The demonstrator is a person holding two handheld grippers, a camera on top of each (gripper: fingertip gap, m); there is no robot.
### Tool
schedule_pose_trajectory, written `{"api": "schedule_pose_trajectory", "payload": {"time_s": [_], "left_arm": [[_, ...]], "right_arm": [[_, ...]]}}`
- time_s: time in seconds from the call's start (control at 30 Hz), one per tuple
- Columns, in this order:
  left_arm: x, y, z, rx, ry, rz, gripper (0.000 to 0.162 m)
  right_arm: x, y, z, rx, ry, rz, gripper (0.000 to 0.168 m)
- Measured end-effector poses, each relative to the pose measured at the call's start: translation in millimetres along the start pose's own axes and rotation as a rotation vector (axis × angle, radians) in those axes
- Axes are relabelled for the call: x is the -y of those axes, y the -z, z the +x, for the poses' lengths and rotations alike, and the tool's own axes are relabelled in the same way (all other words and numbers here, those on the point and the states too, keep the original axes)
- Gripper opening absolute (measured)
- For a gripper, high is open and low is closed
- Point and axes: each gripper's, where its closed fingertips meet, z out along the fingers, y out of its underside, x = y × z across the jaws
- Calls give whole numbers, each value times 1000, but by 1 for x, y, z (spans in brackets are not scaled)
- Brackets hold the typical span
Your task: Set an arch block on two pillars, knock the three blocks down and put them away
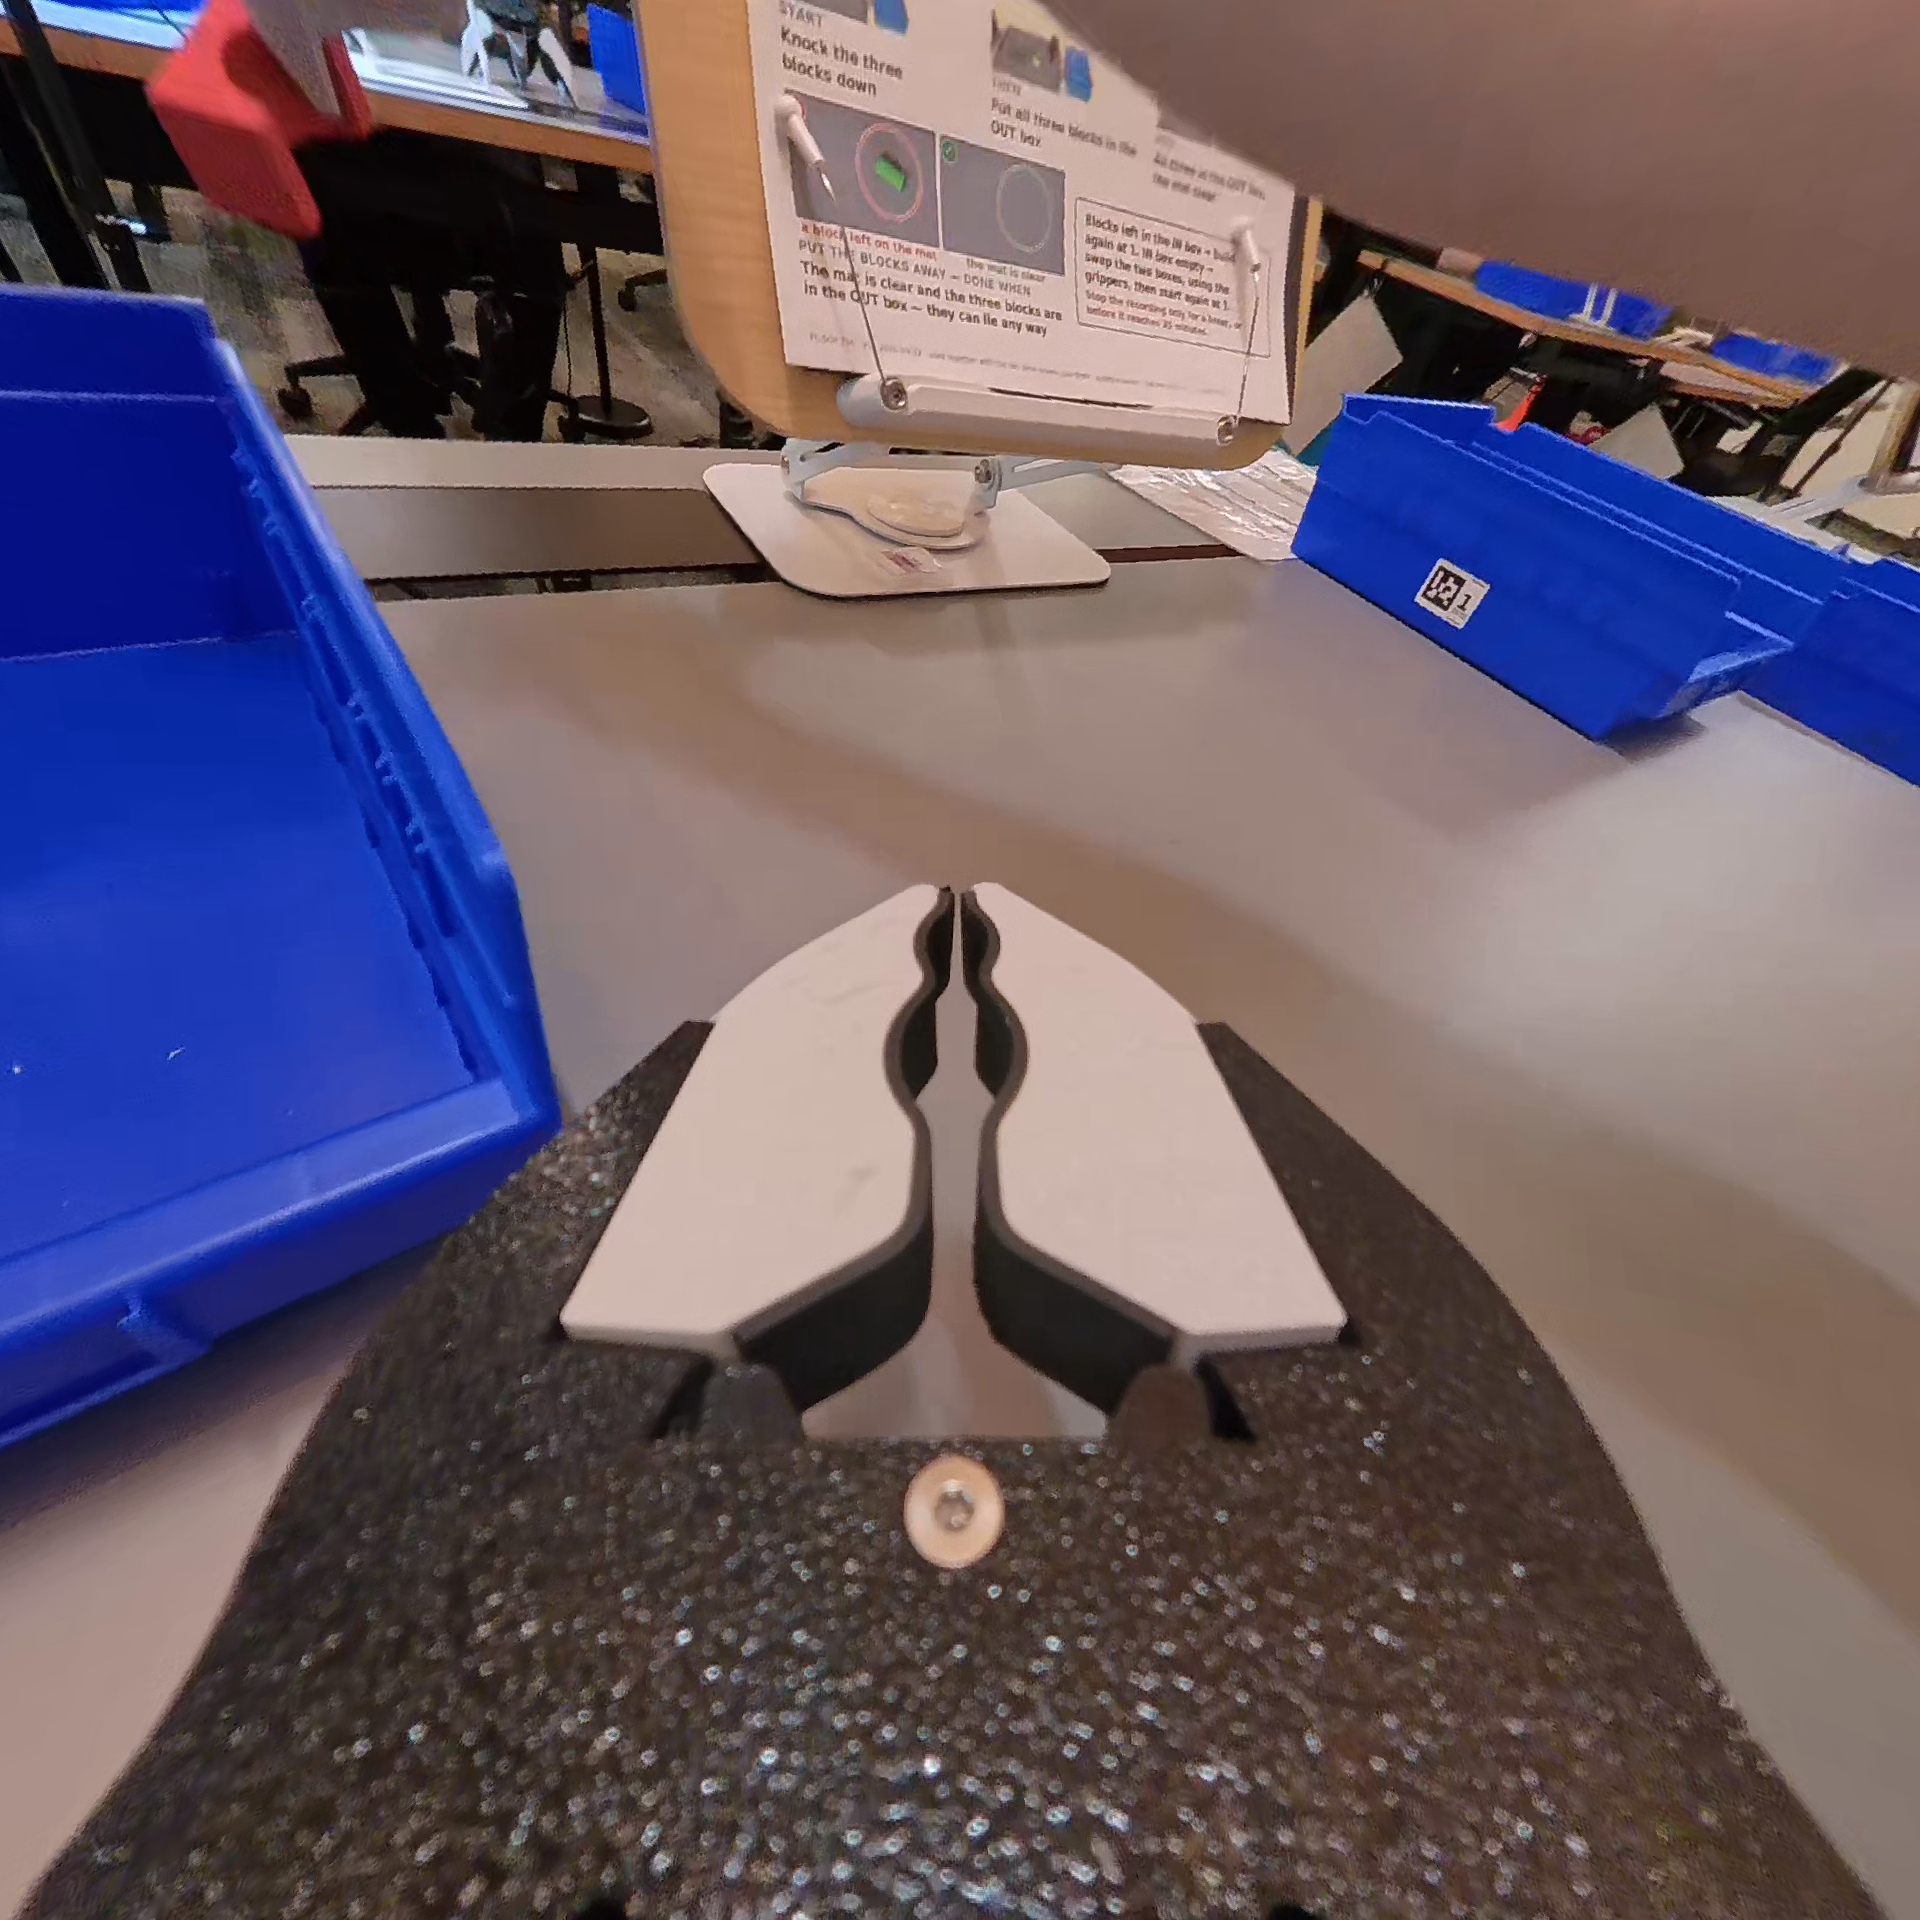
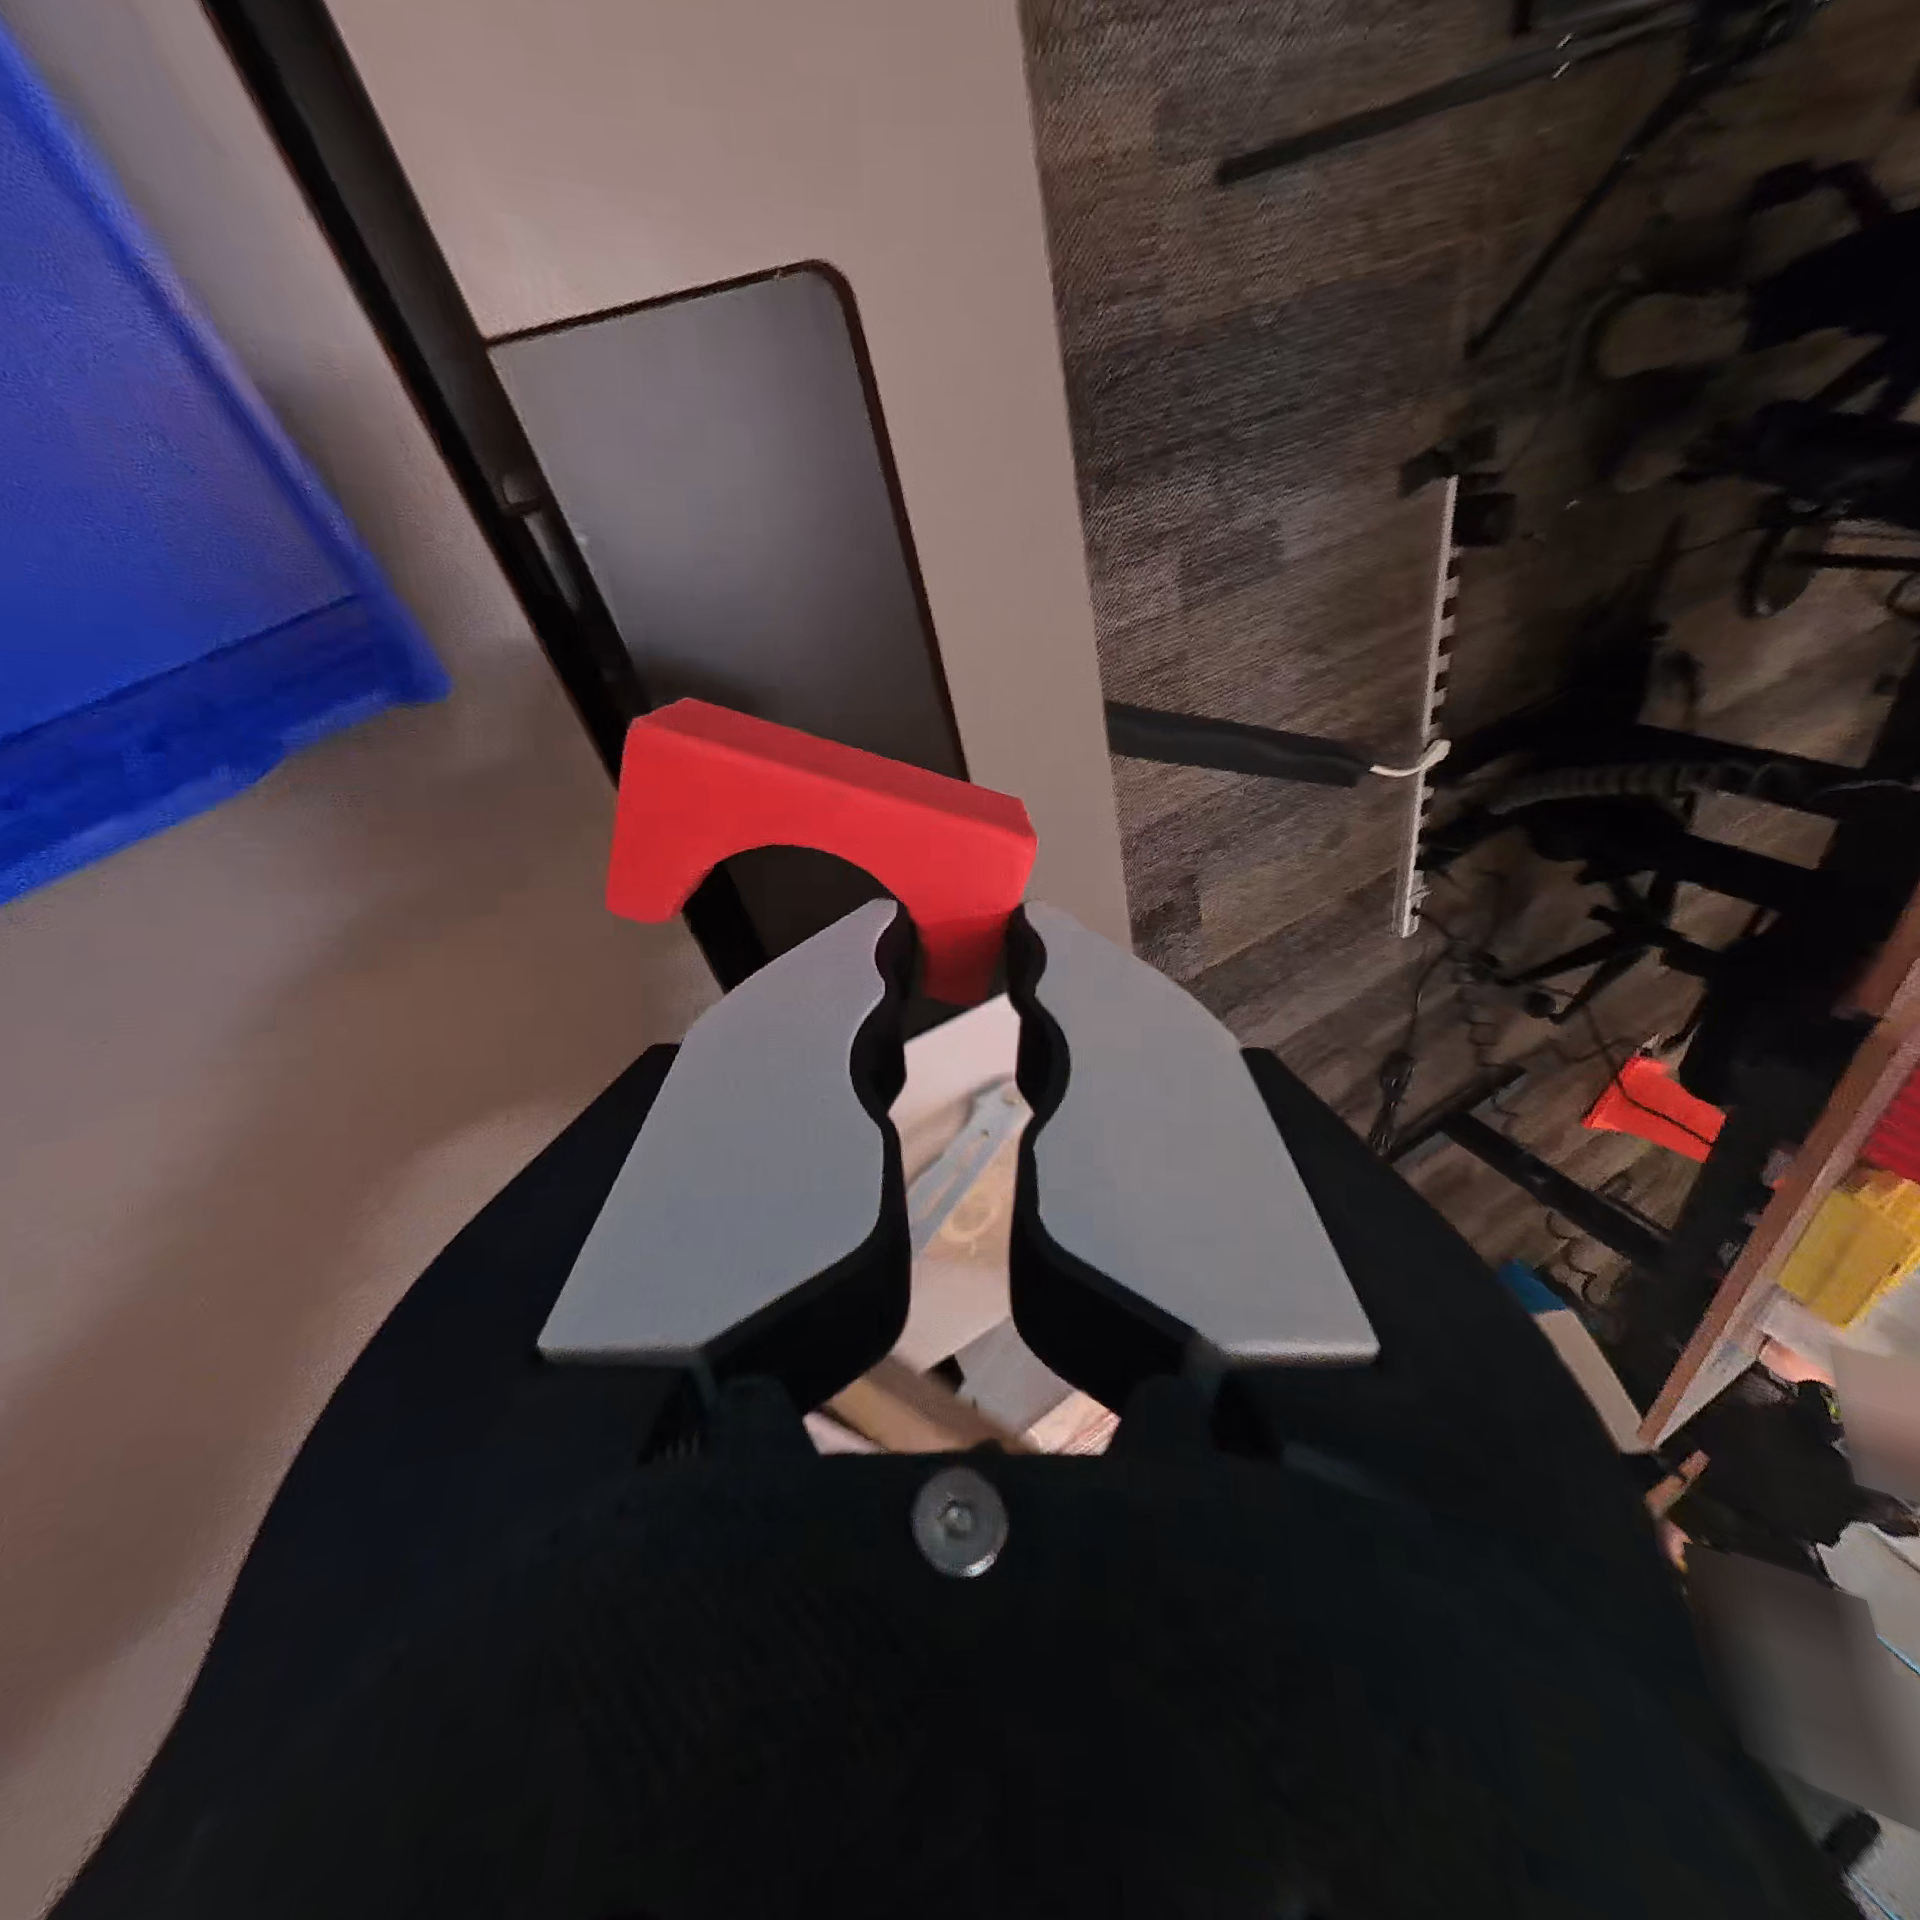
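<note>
My left gripper (image 1: pixel 956 896) is shut and empty, low over the grey table (image 1: pixel 1195 831), just right of a large blue bin (image 1: pixel 208 831). My right gripper (image 2: pixel 961 920) is shut on one leg of a red arch-shaped block (image 2: pixel 810 821) and holds it high in the air above the table's far edge. The same red block shows in the left wrist view (image 1: pixel 244 135) at the top left, above the blue bin, with part of the right gripper beside it. The blue bin also shows in the right wrist view (image 2: pixel 156 499) at the left.
A wooden stand with a printed sheet (image 1: pixel 987 229) sits on a white base (image 1: pixel 935 540) at the table's far edge. A second blue bin (image 1: pixel 1538 582) with a small square marker lies at the right. Carpet, chairs and tables lie beyond.
</note>
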Motion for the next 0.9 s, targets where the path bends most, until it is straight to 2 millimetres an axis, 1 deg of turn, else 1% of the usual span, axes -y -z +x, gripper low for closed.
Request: {"api": "schedule_pose_trajectory", "payload": {"time_s": [0.07, 0.13, 0.2, 0.23, 0.3, 0.33, 0.37, 0.43, 0.53, 0.6, 0.67, 0.73, 0.77, 0.8, 0.9], "left_arm": [[3, 0, 4, -4, -12, 4, 1], [5, 0, 9, -8, -26, 5, 1], [7, 0, 16, -13, -45, 4, 1], [8, -1, 19, -16, -55, 2, 1], [10, -1, 28, -27, -78, 3, 1], [11, -2, 32, -32, -87, 3, 1], [12, -2, 37, -37, -98, 1, 1], [14, -3, 46, -44, -122, -1, 1], [14, -6, 58, -45, -164, -16, 1], [13, -9, 66, -41, -200, -32, 1], [11, -13, 76, -43, -234, -50, 1], [8, -17, 88, -56, -263, -64, 1], [7, -20, 94, -65, -278, -75, 1], [5, -23, 100, -73, -291, -86, 1], [-1, -32, 120, -103, -324, -112, 1]], "right_arm": [[-4, 36, 6, -6, -12, 76, 17], [-17, 72, 8, 1, -15, 147, 17], [-42, 105, 9, -1, -17, 206, 17], [-60, 119, 8, 7, -18, 225, 17], [-103, 143, 8, 17, -34, 260, 17], [-131, 152, 9, 18, -53, 263, 17], [-162, 157, 12, 12, -75, 255, 17], [-231, 162, 18, -1, -141, 224, 17], [-344, 158, 21, 21, -283, 179, 17], [-421, 146, 22, 20, -405, 139, 17], [-499, 126, 19, 13, -528, 69, 18], [-570, 99, 10, 28, -653, -4, 18], [-599, 85, 3, 43, -708, -20, 18], [-624, 71, -3, 59, -769, -20, 18], [-679, 34, -21, 95, -922, -8, 18]]}}
